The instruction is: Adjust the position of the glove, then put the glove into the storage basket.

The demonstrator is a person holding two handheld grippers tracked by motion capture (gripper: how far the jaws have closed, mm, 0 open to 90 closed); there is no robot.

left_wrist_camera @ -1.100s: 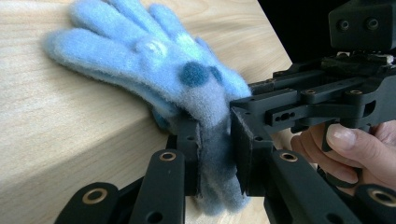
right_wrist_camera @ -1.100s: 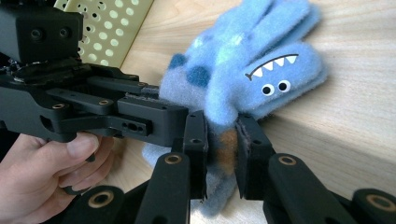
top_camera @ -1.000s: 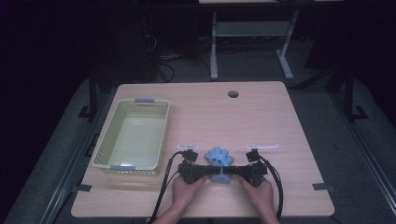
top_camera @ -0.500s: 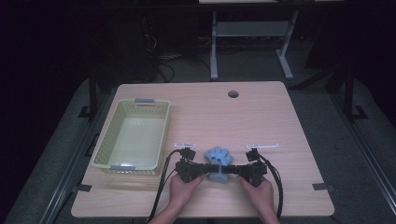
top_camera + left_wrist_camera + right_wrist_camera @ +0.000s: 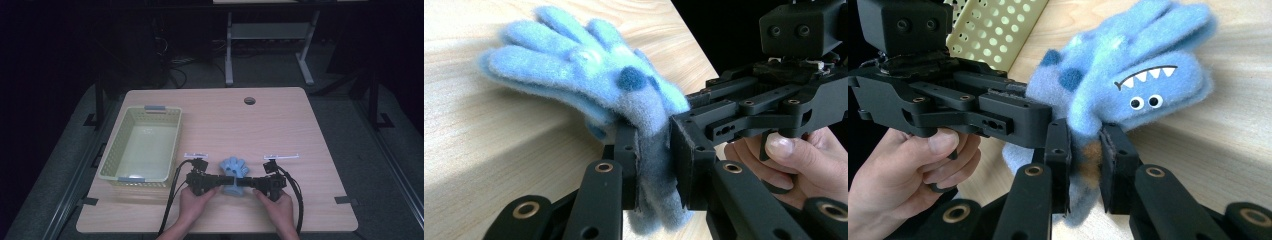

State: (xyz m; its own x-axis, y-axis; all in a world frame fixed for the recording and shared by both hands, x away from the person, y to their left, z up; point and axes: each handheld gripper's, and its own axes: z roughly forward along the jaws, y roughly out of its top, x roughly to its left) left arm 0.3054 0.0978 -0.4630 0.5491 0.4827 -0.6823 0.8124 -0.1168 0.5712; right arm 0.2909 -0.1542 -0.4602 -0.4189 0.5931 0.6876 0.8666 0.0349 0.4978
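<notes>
A fuzzy light-blue glove with dark blue spots and a monster face is held just above the table's front middle. My left gripper is shut on its cuff from the left; in the left gripper view the left gripper pinches the fabric of the glove. My right gripper is shut on the cuff from the right, and in the right gripper view the right gripper squeezes the fabric too. Both hands hold the grippers close together, jaws facing each other.
A pale yellow perforated basket stands empty at the left of the wooden table, also seen as basket. A round cable hole lies near the far edge. Two small white labels lie by the grippers.
Hands, grippers and glove have drifted slightly toward the table's front edge; both grips are unchanged.
</notes>
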